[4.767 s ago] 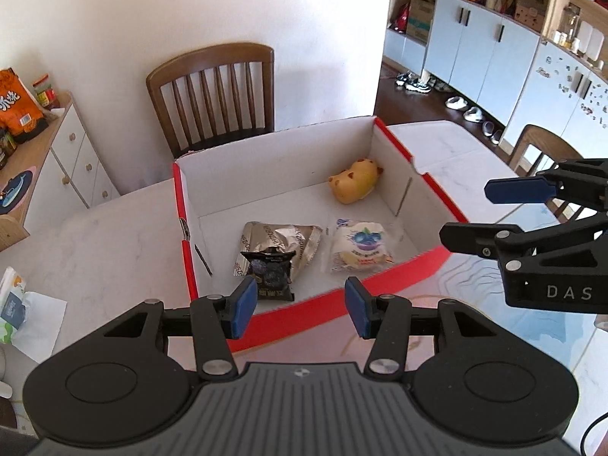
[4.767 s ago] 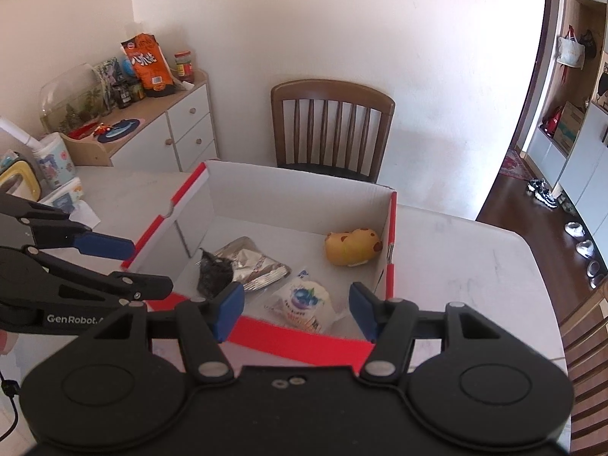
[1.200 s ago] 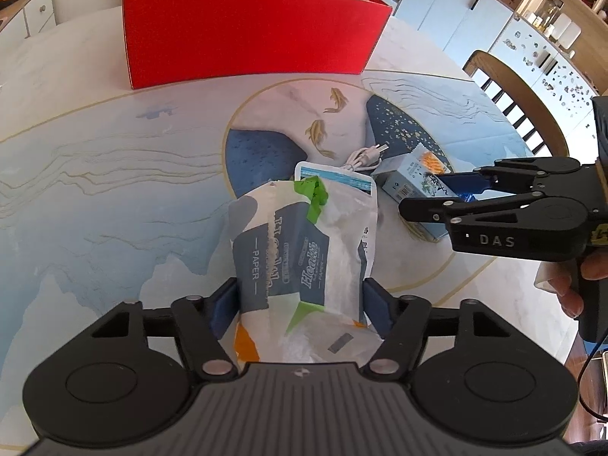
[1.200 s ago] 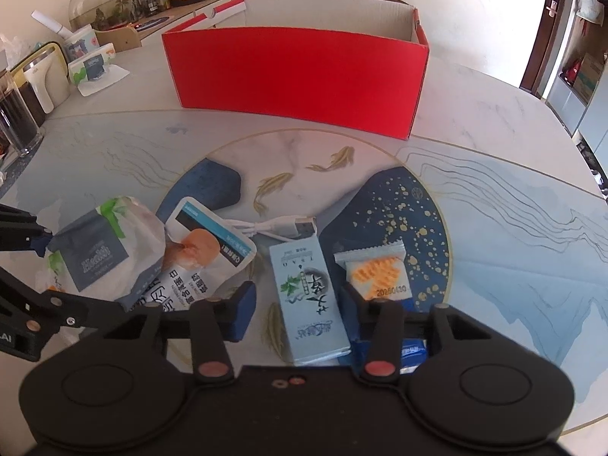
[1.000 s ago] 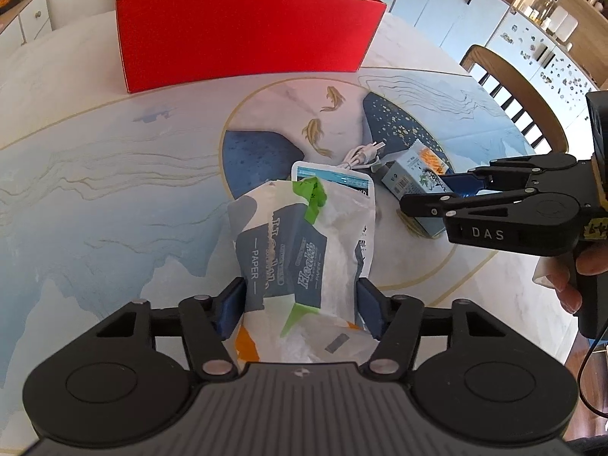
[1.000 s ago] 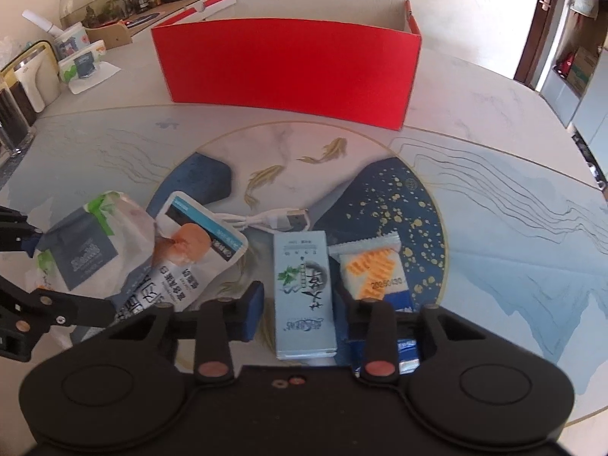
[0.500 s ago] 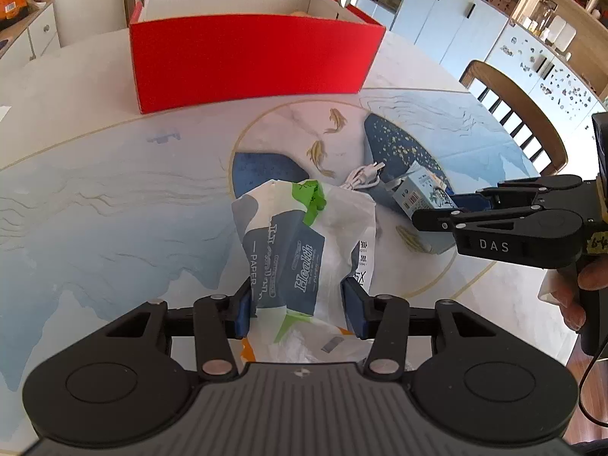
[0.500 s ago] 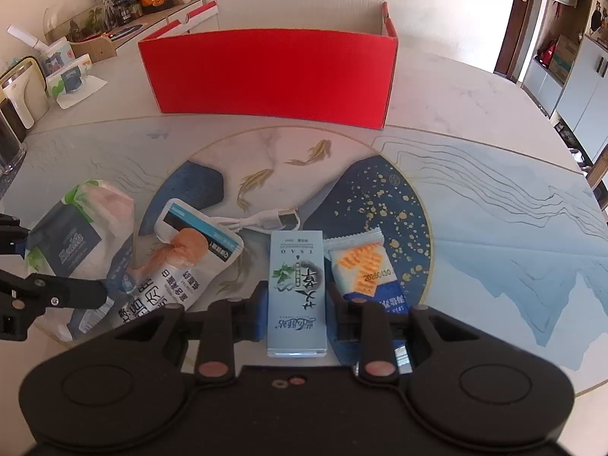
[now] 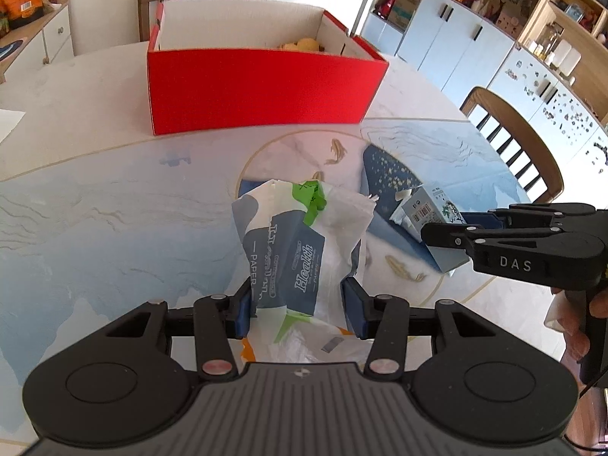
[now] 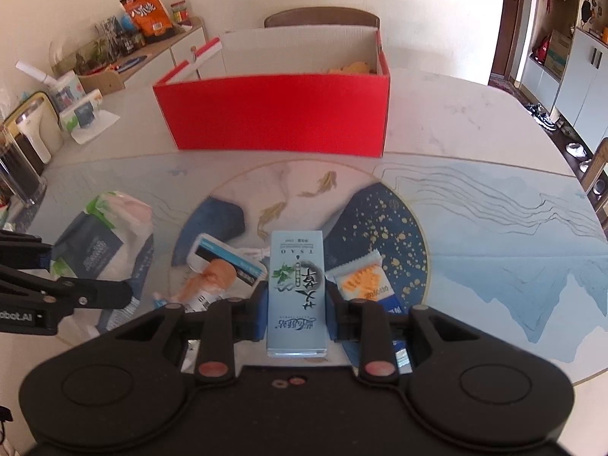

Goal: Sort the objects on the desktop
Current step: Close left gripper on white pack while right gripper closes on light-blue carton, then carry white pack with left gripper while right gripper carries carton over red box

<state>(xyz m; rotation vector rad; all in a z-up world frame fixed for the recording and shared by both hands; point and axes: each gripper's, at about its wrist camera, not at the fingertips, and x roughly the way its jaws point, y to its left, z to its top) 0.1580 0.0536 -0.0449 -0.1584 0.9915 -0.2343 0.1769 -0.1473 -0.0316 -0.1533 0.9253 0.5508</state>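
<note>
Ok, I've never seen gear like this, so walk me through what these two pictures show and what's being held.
There is no robot here: a person holds a black two-finger gripper in each hand, and each gripper carries a wide-angle camera looking along its fingers. One picture comes from the left gripper, the other from the right gripper. Each also shows the other from the side.

The left one is clamped on a soft white and navy tissue pack. The right one is clamped on a tall pale blue carton.

On the blue patterned table lie a white pouch with an orange picture, a white cable and a small cracker packet. Behind them stands an open red cardboard box with something yellow inside.
</note>
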